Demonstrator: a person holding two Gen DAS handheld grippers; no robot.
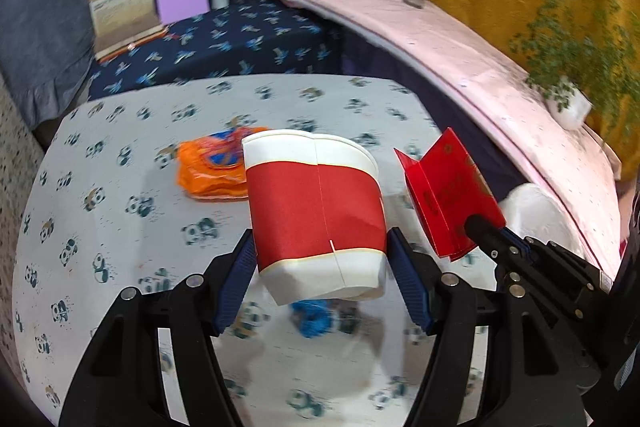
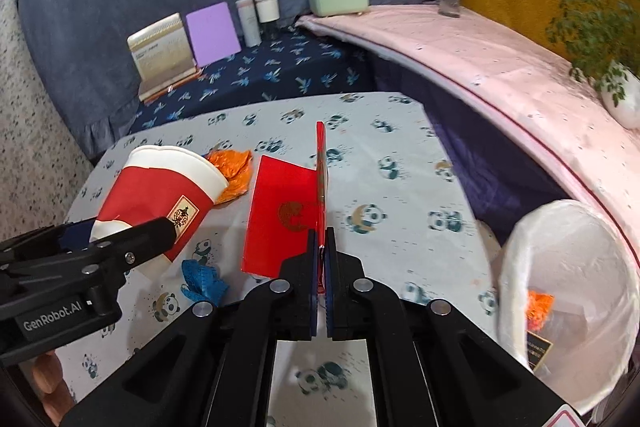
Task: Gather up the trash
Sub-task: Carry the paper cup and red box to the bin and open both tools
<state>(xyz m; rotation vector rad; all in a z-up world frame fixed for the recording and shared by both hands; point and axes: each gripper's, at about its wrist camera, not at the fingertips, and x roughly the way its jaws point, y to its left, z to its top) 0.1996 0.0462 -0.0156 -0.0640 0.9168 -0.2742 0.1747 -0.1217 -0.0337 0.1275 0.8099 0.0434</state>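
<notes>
The cup (image 1: 316,211), red with white bands, is pinched between the left gripper (image 1: 322,267) pads, up off the panda cloth (image 1: 120,227), and just right of it the red envelope (image 2: 280,219) hangs clamped in the right gripper (image 2: 320,247), jaws pressed tight on its edge. Behind the cup lies an orange wrapper (image 1: 208,171), under it a blue scrap (image 1: 314,319), and far right of it stands the white-lined bin (image 2: 572,299)

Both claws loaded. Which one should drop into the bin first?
Probably right. The right claw, shut on the red envelope, sits beside the white-lined trash bin; the left claw with the paper cup is farther.
</notes>
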